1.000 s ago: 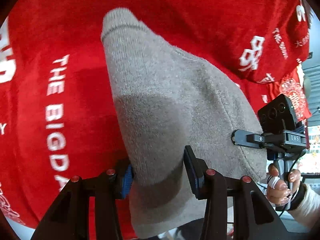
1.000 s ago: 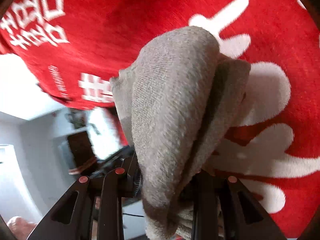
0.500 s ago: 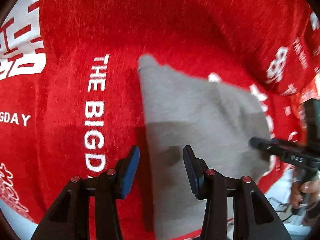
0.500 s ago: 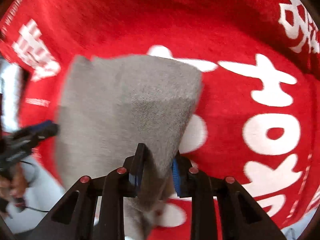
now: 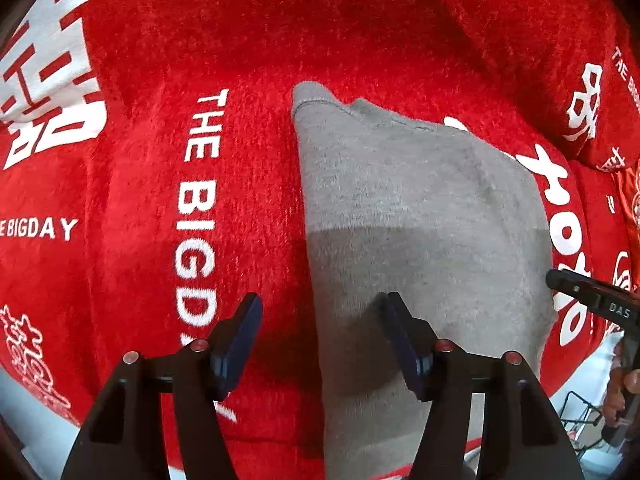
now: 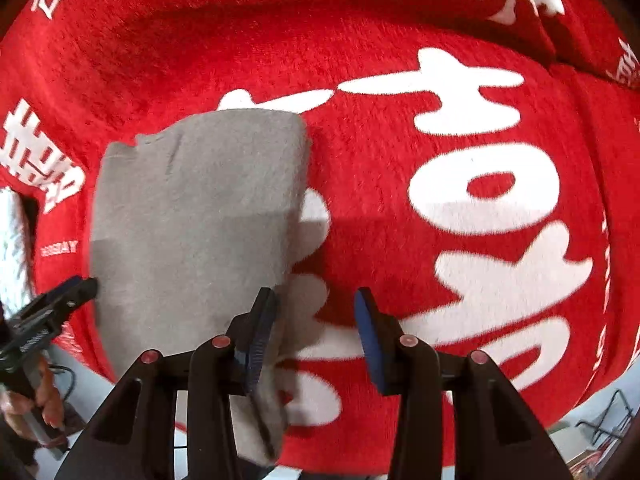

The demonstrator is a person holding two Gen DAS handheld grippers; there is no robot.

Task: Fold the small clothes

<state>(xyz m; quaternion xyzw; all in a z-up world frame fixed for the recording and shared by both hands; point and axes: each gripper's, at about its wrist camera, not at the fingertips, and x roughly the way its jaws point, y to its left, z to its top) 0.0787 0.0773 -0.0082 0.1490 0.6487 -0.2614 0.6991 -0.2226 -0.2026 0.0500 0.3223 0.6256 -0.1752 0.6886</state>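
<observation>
A small grey knitted garment [image 5: 420, 220] lies flat and folded on a red plush cloth [image 5: 140, 160], hem at the far end. My left gripper [image 5: 320, 300] points down over its near left edge. Its jaws are opening; the edge lies between them, untouched by the pads. In the right wrist view the garment [image 6: 200, 208] lies to the left. My right gripper [image 6: 314, 294] hovers at its near right edge with jaws opening. Its left finger [image 6: 260, 320] stands over that edge, and mostly red cloth [image 6: 360, 40] shows between the jaws.
The red cloth bears large white lettering and fills both views. The other gripper shows at each view's edge, the right one [image 5: 592, 300] and the left one [image 6: 52, 308], each with a hand [image 6: 40, 404] below it. Pale floor shows past the cloth's near edge.
A second ago both grippers held the grey garment bunched up off the cloth. It now lies flat. Both sets of jaws have let go and widened, and the right gripper has drawn back.
</observation>
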